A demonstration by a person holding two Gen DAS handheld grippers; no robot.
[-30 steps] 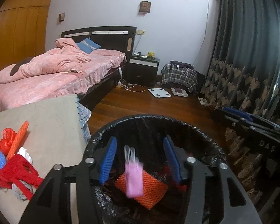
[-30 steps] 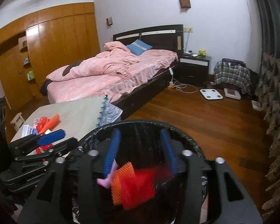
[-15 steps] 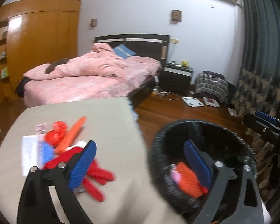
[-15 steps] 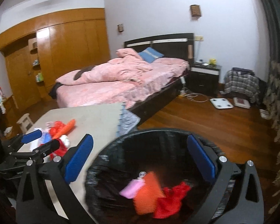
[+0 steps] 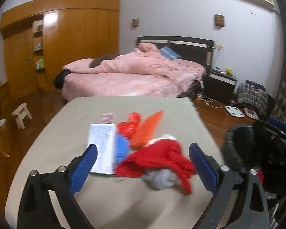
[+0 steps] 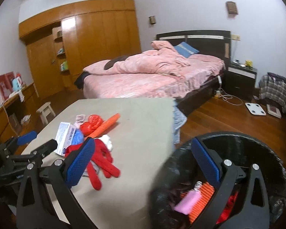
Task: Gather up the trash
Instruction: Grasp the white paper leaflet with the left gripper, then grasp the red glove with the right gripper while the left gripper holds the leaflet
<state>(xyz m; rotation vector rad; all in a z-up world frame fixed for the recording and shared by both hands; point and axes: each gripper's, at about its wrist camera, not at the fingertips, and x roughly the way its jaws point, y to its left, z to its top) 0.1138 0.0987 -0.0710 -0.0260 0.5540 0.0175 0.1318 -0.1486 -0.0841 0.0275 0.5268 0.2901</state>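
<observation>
Both grippers swung off the black-lined trash bin (image 6: 276,171) toward the table (image 5: 66,126) since 1 s ago; back then each sat over the bin mouth w/ jaws narrower, and both sets have just been opening. Pink item (image 6: 186,200) and orange mesh piece (image 6: 202,196), seen falling between the fingers earlier, now lie inside the bin w/ some red material beside them. Left gripper (image 5: 143,158): blue-padded fingers (image 5: 83,164) wide apart, nothing clamped, pads touching nothing. Between and just beyond its fingertips lies the trash pile: red fabric piece (image 5: 162,158) over a grey wad (image 5: 160,177); beyond those a blue item (image 5: 121,148), white printed packet (image 5: 103,147) nearer the left finger, orange mesh sleeve (image 5: 146,131), red plastic lump (image 5: 128,124), small pinkish scrap (image 5: 107,117) furthest out. Bin rim sits outboard of the left gripper's right finger, partly hidden by the other gripper. Right gripper (image 6: 143,154): fingers also spread wide, empty. Its right finger (image 6: 206,162) overlaps the bin mouth, its left finger overlaps the near edge of the red fabric; bare tabletop between them. Left gripper shows in the right wrist view outboard of that left finger, low, by the packet. Views blurred, so fine contact w/ pile items can't be told. Bkgd: pink-covered bed (image 5: 135,76), wooden wardrobe (image 5: 66,38), white stool (image 5: 22,114), scale (image 6: 255,108) on wood floor.
</observation>
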